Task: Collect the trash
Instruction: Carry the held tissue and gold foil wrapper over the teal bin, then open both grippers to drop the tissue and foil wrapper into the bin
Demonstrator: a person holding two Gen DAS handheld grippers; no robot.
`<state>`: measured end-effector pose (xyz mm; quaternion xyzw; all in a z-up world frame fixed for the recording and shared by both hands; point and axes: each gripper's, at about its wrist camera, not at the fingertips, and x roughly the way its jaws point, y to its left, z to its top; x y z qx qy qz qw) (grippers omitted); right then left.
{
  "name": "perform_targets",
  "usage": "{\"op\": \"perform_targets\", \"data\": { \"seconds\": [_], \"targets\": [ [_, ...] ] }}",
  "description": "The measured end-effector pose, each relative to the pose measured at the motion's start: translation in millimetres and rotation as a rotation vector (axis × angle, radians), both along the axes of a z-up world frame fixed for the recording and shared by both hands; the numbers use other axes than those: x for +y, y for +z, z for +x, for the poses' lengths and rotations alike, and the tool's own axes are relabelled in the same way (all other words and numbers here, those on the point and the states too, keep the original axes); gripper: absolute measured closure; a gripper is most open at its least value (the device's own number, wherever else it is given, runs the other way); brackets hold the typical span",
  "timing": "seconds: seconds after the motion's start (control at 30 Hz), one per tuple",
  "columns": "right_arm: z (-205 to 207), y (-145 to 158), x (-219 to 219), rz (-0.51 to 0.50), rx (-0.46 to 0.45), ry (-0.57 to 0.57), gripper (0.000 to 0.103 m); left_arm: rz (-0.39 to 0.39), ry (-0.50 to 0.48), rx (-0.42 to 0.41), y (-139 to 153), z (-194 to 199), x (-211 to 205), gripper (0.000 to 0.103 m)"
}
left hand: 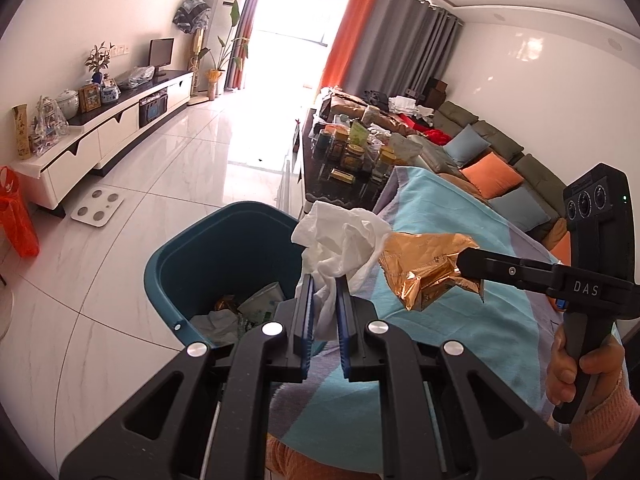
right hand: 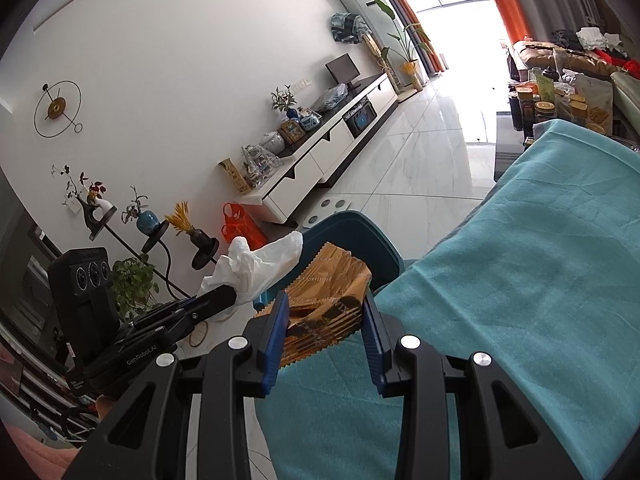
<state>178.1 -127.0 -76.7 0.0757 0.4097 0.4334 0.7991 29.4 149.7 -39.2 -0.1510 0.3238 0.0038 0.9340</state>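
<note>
The left hand-held gripper (left hand: 323,312) is clamped on a soft, light crumpled tissue (left hand: 344,240) and the right hand-held gripper (right hand: 326,340) on a crinkly gold wrapper (right hand: 328,292), both just beside the blue bin (left hand: 224,248) rim.

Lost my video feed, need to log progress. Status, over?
Left claw shut on white tissue. Right claw shut on gold wrapper. Both near teal bin, already holding trash. Nothing in the way.
</note>
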Motion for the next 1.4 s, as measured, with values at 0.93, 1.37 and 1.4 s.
{"op": "perform_targets", "data": {
  "seconds": [0.93,1.37,1.4],
  "targets": [
    [12,-11,47,-0.079,0.010,0.046,0.069,0.007,0.056,0.048,-24,17,18,0.092],
    [20,-19,65,-0.128,0.017,0.057,0.069,-0.002,0.081,0.078,-41,27,29,0.091],
    [20,-20,67,-0.134,0.017,0.058,0.069,-0.002,0.082,0.081,-42,28,29,0.091]
  ]
}}
